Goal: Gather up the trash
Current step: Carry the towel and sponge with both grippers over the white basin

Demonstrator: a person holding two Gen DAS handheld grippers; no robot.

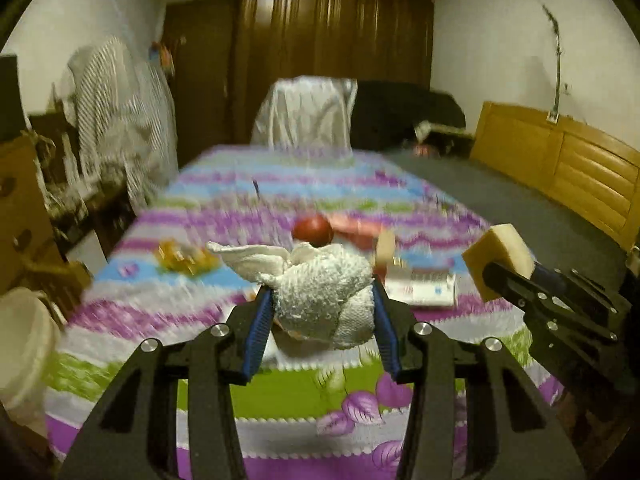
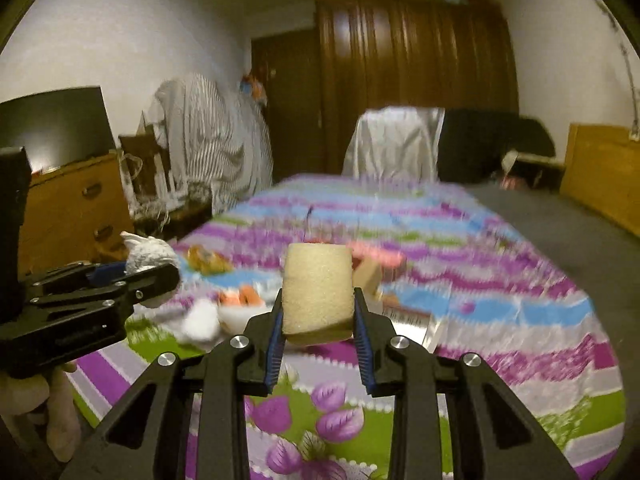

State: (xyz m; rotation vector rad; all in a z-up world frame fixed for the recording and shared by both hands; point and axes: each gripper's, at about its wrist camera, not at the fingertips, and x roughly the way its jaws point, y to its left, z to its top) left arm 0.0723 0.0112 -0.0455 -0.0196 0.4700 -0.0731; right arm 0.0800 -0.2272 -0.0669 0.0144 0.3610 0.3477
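Here, two handheld grippers are raised over a bed (image 1: 440, 216) spread with a sheet striped in purple, blue, green and white and printed with purple leaves. The background is blurred.

The left gripper (image 1: 320, 300) has its jaws partly closed on a crumpled white paper towel (image 1: 320, 284). The blue pads press on both sides of the wad, which bulges above the jaws, with a twisted tail sticking out to the left. The towel is clear of the sheet.

The right gripper (image 2: 318, 320) has its jaws drawn in as far as they go on a tan sponge (image 2: 318, 290). The sponge stands upright between the blue pads, its rounded pale face towards the camera and a darker layer along its lower edge. It too is held above the bed. In the left wrist view, this gripper and its sponge show to the right of the left jaws; in the right wrist view, the left gripper and its towel show to the left.

More litter lies on the sheet beyond both pairs of jaws: a yellow-orange wrapper (image 1: 184, 258) ahead and to the left, a dark red round object (image 1: 313, 230) straight ahead, a flat white printed carton (image 1: 424, 288) ahead and to the right, and white and orange scraps (image 2: 224, 308) just left of the right jaws.

A white bucket-like rim (image 1: 24, 340) sits at the far left, beside the bed. A wooden headboard (image 1: 560, 160) runs along the right.
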